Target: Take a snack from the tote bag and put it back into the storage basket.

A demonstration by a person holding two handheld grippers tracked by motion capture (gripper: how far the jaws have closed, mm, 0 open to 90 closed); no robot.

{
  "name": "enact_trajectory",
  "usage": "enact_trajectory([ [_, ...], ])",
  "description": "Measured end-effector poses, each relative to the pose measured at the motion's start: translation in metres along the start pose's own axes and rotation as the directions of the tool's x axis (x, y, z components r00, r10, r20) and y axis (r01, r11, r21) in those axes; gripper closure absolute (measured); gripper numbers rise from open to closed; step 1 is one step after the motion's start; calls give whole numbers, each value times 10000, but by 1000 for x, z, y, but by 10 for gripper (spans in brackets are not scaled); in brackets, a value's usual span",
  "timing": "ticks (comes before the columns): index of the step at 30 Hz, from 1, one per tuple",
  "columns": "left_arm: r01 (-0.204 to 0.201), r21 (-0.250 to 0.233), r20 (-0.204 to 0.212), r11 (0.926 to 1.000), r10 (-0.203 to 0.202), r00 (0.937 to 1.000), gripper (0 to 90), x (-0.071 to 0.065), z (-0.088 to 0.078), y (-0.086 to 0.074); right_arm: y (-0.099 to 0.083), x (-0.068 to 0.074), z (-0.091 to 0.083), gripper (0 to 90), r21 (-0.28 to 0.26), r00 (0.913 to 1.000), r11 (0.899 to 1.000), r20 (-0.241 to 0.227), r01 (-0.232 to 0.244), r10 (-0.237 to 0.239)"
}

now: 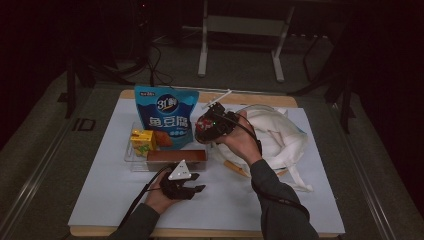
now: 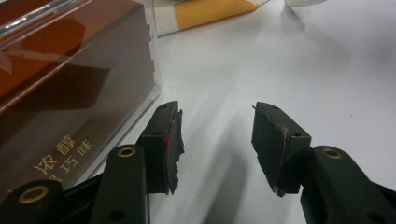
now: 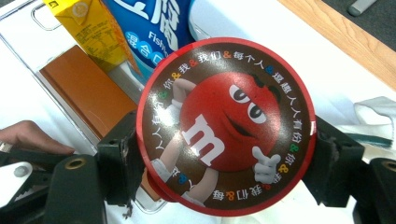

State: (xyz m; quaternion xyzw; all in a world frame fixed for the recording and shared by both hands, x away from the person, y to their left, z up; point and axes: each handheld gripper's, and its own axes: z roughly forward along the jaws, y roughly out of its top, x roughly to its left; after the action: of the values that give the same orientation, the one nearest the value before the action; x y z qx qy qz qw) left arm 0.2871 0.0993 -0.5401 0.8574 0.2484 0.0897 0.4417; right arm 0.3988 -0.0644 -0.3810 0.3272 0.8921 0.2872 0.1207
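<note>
My right gripper (image 3: 227,156) is shut on a round red tin (image 3: 226,107) with a red candy figure on its lid, one jaw on each side of the rim. In the high view the right gripper (image 1: 212,122) holds the tin (image 1: 204,129) above the table, just right of the blue snack bag (image 1: 166,116). My left gripper (image 1: 199,182) rests low near the table's front, jaws open and empty. In the left gripper view the left gripper (image 2: 217,116) stands over the bare white sheet, next to a brown box (image 2: 65,79).
A clear tray (image 1: 131,161) holds the brown box (image 1: 176,157), a yellow juice carton (image 1: 142,140) and the blue bag. A white cloth bag (image 1: 277,135) lies crumpled at the right. The wooden table edge (image 3: 336,42) runs beyond the white sheet.
</note>
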Motion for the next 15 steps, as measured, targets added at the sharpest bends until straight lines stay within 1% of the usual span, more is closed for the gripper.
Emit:
enact_trajectory([
  [10, -15, 17, 2, 10000, 15, 10000, 515, 0, 0, 0, 4, 6, 10, 257, 122, 10000, 9999, -21, -71, 72],
  [15, 50, -21, 14, 10000, -50, 10000, 515, 0, 0, 0, 5, 8, 14, 257, 182, 10000, 9998, -61, -60, 61],
])
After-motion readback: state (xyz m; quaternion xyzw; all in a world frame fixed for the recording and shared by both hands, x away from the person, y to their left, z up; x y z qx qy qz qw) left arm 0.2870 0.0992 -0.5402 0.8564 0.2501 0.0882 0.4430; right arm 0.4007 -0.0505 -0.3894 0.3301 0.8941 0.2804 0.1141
